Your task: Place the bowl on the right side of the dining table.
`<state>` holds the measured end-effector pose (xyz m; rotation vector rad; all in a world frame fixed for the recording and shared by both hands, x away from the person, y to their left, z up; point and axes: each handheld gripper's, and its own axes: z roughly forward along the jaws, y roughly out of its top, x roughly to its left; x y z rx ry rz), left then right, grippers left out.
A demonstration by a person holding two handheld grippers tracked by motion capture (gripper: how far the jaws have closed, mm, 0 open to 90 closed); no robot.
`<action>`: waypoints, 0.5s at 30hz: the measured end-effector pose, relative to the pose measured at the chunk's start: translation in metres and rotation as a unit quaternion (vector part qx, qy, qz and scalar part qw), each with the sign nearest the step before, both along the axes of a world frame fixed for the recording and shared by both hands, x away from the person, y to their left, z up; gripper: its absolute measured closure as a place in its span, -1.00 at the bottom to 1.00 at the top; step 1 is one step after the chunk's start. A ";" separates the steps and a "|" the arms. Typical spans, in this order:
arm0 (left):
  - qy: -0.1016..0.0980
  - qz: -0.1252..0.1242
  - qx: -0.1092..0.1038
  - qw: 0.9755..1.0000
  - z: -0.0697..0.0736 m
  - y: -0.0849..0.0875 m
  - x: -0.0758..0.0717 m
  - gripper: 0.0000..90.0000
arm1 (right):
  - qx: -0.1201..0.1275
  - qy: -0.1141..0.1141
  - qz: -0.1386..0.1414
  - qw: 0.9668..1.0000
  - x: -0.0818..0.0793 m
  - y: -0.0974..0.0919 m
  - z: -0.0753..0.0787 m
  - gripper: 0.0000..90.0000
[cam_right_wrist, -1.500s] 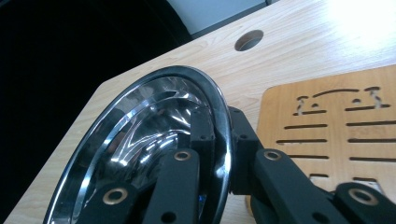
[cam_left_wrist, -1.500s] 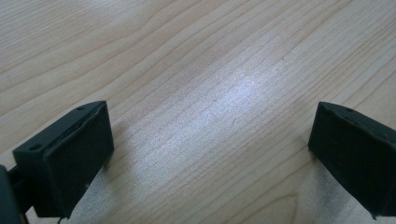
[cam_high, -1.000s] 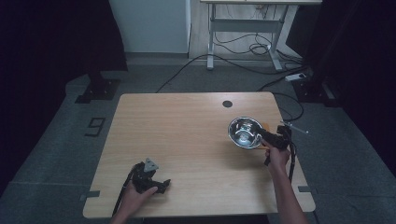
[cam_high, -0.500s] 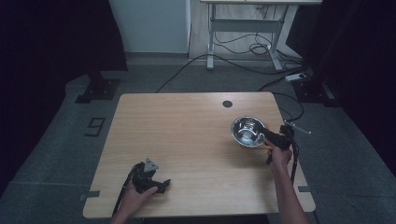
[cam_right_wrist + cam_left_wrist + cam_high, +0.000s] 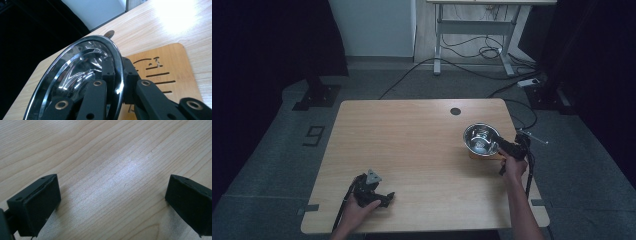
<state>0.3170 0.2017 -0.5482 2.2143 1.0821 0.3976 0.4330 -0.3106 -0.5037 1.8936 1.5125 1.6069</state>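
A shiny steel bowl [image 5: 481,138] is held over a small wooden coaster [image 5: 484,156] near the table's right edge. My right gripper [image 5: 502,145] is shut on the bowl's rim; in the right gripper view one jaw sits inside the bowl [image 5: 75,75] and the other outside, pinching the rim at my right gripper [image 5: 119,75]. The coaster [image 5: 160,72] with cut-out lines lies below and to the right of the tilted bowl. My left gripper [image 5: 384,199] rests low at the table's front left, open; its fingertips [image 5: 37,202] stand wide apart over bare wood with nothing between them.
The wooden table [image 5: 412,150] has a round black cable hole [image 5: 455,111] at the back. Cables run across the grey floor behind, under a white desk frame [image 5: 472,45]. A dark stand base [image 5: 317,95] sits on the floor at the left.
The right gripper has carried the bowl slightly toward the right and front, over the coaster. The left gripper has stayed in place.
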 end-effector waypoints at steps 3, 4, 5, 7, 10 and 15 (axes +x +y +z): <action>0.000 0.000 0.000 1.000 0.000 0.000 0.000 -1.00 | 0.001 0.001 -0.005 1.000 0.001 -0.002 -0.002 0.86; 0.000 0.000 0.000 1.000 0.000 0.000 0.000 -1.00 | 0.004 0.002 -0.006 1.000 0.001 -0.003 -0.003 0.86; 0.000 0.000 0.000 1.000 0.000 0.000 0.000 -1.00 | 0.004 0.004 -0.008 1.000 0.002 -0.004 -0.005 0.86; 0.000 0.000 0.000 1.000 0.000 0.000 0.000 -1.00 | 0.005 0.009 -0.012 1.000 0.003 -0.006 -0.008 0.86; 0.000 0.000 0.000 1.000 0.000 0.000 0.000 -1.00 | 0.002 0.013 -0.016 1.000 0.004 -0.009 -0.012 0.86; 0.000 0.000 0.000 1.000 0.000 0.000 0.000 -1.00 | 0.001 0.020 -0.027 0.999 0.006 -0.014 -0.018 0.86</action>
